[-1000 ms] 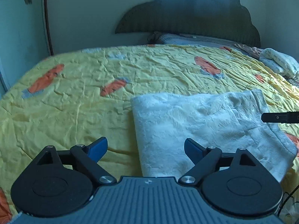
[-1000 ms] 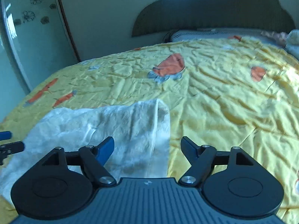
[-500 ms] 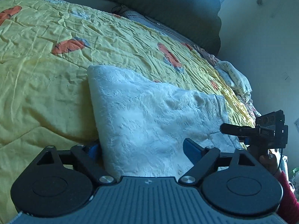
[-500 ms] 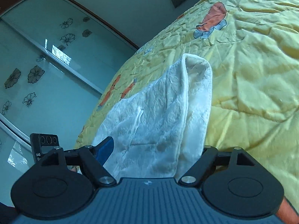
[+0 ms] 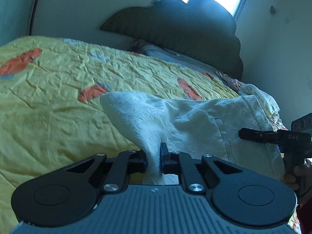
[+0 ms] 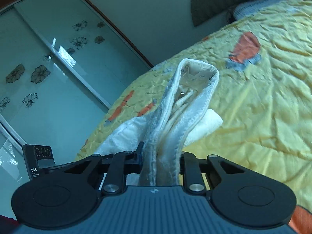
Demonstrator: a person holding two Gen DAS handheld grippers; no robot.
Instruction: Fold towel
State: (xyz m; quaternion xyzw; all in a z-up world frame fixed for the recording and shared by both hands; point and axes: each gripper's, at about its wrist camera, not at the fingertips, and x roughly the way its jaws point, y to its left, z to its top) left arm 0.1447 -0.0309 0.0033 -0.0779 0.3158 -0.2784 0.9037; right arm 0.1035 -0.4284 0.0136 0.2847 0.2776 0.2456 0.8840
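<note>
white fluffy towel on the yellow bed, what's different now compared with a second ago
Both grippers have taken hold of the white fluffy towel. A second ago it lay flat with both sets of jaws wide open short of it. Now the left gripper and the right gripper are closing on bunched near corners, and that edge is raised and gathered. The far part of the towel stays on the yellow patterned quilt, which is unchanged.

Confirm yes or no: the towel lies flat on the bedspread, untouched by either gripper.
No. The white towel is bunched between the fingers of the closing left gripper, lifted off the yellow bedspread.
</note>
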